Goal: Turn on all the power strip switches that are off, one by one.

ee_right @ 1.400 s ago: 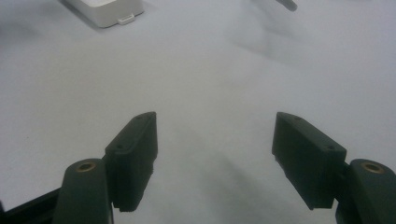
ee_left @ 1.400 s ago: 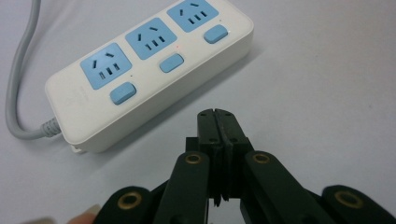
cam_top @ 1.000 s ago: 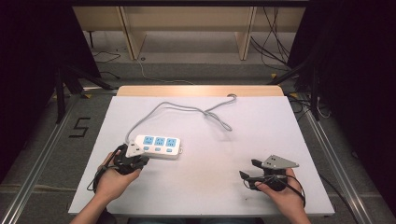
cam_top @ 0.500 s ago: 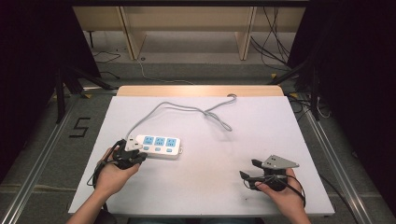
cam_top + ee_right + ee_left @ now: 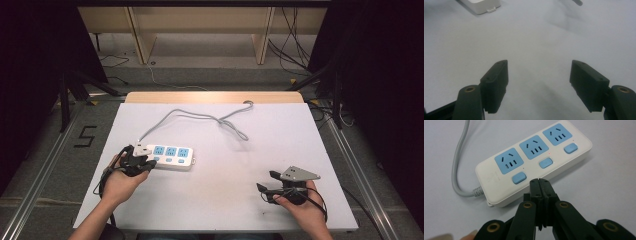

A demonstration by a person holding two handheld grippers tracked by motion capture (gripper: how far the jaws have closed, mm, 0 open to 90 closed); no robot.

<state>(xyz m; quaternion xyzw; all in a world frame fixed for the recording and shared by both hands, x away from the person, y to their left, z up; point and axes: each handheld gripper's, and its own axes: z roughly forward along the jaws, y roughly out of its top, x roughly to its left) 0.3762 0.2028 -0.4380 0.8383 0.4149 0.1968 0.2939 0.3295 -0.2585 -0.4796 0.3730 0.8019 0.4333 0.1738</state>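
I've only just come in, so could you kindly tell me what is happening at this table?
A person is working on a white power strip lying on the table. The left gripper, its fingers pressed shut with nothing between them, points at the strip's edge near the blue switch closest to the cord end. The right gripper rests open on the table, apart from the strip. The grey cord trails away.

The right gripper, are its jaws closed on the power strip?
No, the right gripper has its jaws wide apart over bare table, away from the power strip.
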